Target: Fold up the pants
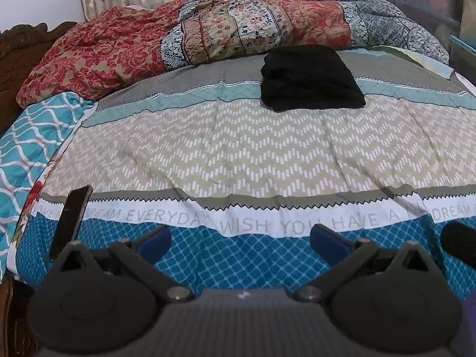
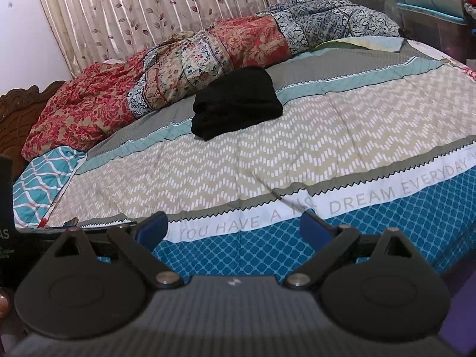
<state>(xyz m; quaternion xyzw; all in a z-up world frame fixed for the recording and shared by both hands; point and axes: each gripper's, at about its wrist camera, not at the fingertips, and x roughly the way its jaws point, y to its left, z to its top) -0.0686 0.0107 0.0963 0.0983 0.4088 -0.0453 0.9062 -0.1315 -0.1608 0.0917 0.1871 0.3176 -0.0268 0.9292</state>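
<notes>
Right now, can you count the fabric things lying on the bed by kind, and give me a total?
Black folded pants: 1
Red and blue floral quilt, bunched along the far side: 1
Teal wavy-pattern blanket, at the left edge: 1
Striped bedcover with printed words: 1
Total: 4

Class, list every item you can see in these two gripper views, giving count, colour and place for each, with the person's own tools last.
black pants: one, black, folded in a bundle on the far middle of the bed.
bedspread: one, beige, grey, teal and blue bands with lettering, covering the bed.
quilt: one, red, cream and blue patchwork, heaped along the far side.
curtain: one, cream with leaf print, behind the bed.
left gripper: one, black with blue pads, open, over the near edge.
right gripper: one, same colours, open, over the near edge.
</notes>
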